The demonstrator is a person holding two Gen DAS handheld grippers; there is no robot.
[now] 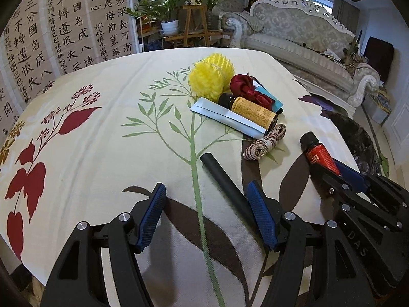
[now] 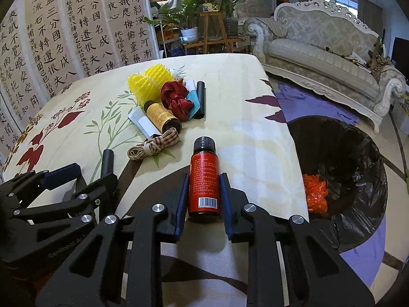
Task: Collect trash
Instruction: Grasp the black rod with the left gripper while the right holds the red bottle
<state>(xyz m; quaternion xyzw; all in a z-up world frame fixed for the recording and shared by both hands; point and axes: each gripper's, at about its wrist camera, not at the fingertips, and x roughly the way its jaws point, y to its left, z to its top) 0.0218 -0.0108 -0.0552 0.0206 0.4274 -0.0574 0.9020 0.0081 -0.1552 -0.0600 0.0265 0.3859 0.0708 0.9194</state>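
My right gripper point(image 2: 203, 179) is shut on a red-labelled bottle point(image 2: 204, 181) with a black cap, held over the table near its right edge; it also shows in the left wrist view point(image 1: 320, 154). My left gripper point(image 1: 204, 192) is open, low over the table, with a black tube point(image 1: 225, 181) lying between its fingers, close to the right one. A pile of trash lies further back: a yellow mesh ball point(image 1: 212, 76), red ribbon point(image 1: 249, 89), amber bottle point(image 1: 251, 110), white flat tube point(image 1: 227, 117) and a twine bundle point(image 1: 265, 142). A black-lined bin point(image 2: 340, 179) stands right of the table.
The table wears a floral cloth point(image 1: 102, 140). The bin holds orange scraps point(image 2: 315, 192). A second black tube point(image 2: 200, 97) lies by the pile. A sofa point(image 2: 324, 51) stands behind, a calligraphy screen point(image 2: 64, 38) at the left, plants point(image 2: 194, 20) at the back.
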